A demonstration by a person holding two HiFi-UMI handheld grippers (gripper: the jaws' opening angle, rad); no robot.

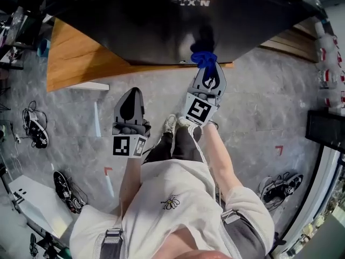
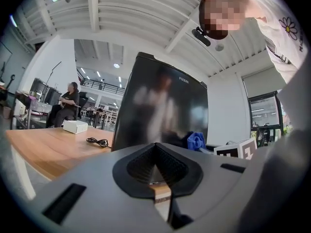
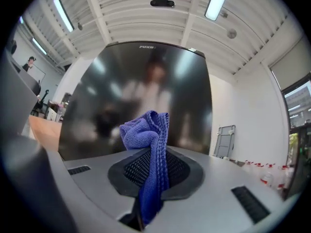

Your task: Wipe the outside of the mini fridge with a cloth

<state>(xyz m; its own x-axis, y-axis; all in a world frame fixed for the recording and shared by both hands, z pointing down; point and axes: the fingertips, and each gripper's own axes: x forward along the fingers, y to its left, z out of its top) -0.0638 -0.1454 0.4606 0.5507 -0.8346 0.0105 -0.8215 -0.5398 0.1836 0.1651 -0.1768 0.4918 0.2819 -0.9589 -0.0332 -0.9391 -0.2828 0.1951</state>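
Note:
The black mini fridge point(image 1: 183, 20) stands on a wooden table point(image 1: 75, 58), its glossy door facing me. My right gripper point(image 1: 208, 70) is shut on a blue cloth point(image 1: 204, 58), which is bunched right at the lower edge of the door. In the right gripper view the cloth point(image 3: 148, 144) hangs clamped between the jaws, with the fridge point(image 3: 146, 96) just behind it. My left gripper point(image 1: 132, 94) is lower and to the left, short of the fridge, shut and empty. The left gripper view shows the fridge point(image 2: 165, 106) and the cloth point(image 2: 196, 141) to its right.
On the table left of the fridge lie a white box point(image 2: 75, 126) and a black cable point(image 2: 97, 141). A person point(image 2: 70, 98) sits far behind. Tangled cables and gear lie on the floor point(image 1: 35, 128), point(image 1: 67, 190), point(image 1: 280, 188). A red-and-white barrier point(image 1: 329, 74) stands at the right.

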